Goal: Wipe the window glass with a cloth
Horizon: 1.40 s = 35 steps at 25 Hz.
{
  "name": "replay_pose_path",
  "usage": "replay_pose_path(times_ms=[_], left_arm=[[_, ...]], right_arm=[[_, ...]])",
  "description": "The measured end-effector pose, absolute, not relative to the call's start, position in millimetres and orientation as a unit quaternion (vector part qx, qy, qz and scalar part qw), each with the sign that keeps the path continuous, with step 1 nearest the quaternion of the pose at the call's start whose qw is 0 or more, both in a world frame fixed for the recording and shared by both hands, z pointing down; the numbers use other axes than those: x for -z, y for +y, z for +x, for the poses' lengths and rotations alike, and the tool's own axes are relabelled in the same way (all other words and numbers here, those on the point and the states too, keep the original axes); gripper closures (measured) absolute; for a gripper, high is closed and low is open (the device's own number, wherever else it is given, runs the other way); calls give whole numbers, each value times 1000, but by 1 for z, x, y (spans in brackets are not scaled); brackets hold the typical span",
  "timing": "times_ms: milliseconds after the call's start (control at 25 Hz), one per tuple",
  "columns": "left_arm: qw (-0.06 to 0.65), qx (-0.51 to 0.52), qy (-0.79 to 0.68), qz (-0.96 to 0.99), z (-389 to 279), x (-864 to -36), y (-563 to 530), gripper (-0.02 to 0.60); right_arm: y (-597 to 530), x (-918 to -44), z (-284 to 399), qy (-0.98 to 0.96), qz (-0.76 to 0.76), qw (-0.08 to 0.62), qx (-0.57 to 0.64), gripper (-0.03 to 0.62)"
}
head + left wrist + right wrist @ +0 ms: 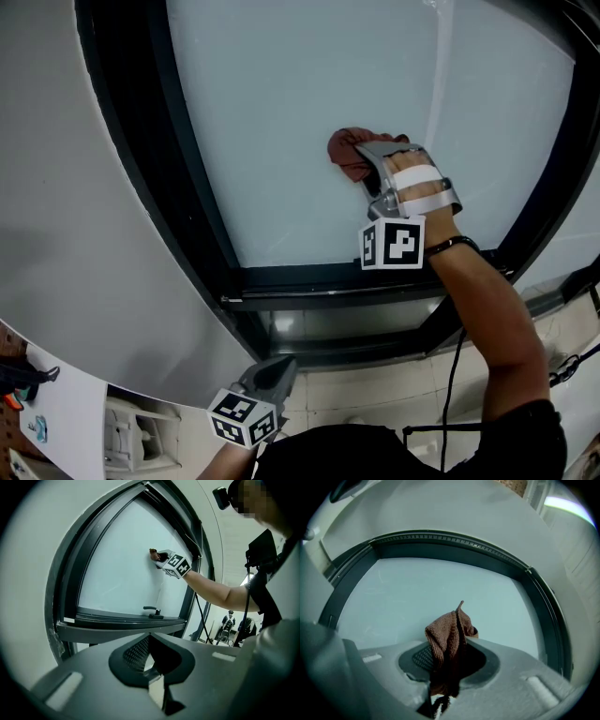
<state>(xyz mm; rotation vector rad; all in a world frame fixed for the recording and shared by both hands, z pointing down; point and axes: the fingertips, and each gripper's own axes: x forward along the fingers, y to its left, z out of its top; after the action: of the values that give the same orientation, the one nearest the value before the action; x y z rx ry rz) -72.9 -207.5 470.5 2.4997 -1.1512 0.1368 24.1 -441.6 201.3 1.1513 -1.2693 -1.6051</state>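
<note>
A brown knitted cloth (349, 152) is pressed against the pale window glass (300, 112), low and right of its middle. My right gripper (367, 161) is shut on the cloth (447, 639), which bunches up out of the closed jaws toward the pane (417, 597). From the left gripper view, the cloth (153, 552) and the right gripper (161, 556) show high on the glass (122, 573). My left gripper (278, 370) hangs low, below the window sill, shut with nothing in it (151, 665).
A dark frame (202, 187) surrounds the glass, with a sill ledge (328, 298) below. A window handle (151, 609) lies on the bottom rail. A grey wall (84, 234) is at the left. A cable (448, 375) hangs by the right arm. People stand far off (229, 620).
</note>
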Motion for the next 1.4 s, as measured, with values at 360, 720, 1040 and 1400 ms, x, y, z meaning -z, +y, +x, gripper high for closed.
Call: replay_pose_path(times_ms=[360,720,1040,1400], left_arm=[[191,-45,-406,892,-69,-467,-209,566],[194,-51,-399,895,-63,-468,-207,566],[195,-56,-396,895,-63,-469,-204,566],[192,-55,-391,899,-59,-468,-203,566]], right_arm=[[-440,-273,29,-529,422,420,605,496],[-438,-365,38,-566,382,468,561,496],[-439,-425,47,-591,348,502,527,496],[-440,-442,48,-594,330,515,522,499]])
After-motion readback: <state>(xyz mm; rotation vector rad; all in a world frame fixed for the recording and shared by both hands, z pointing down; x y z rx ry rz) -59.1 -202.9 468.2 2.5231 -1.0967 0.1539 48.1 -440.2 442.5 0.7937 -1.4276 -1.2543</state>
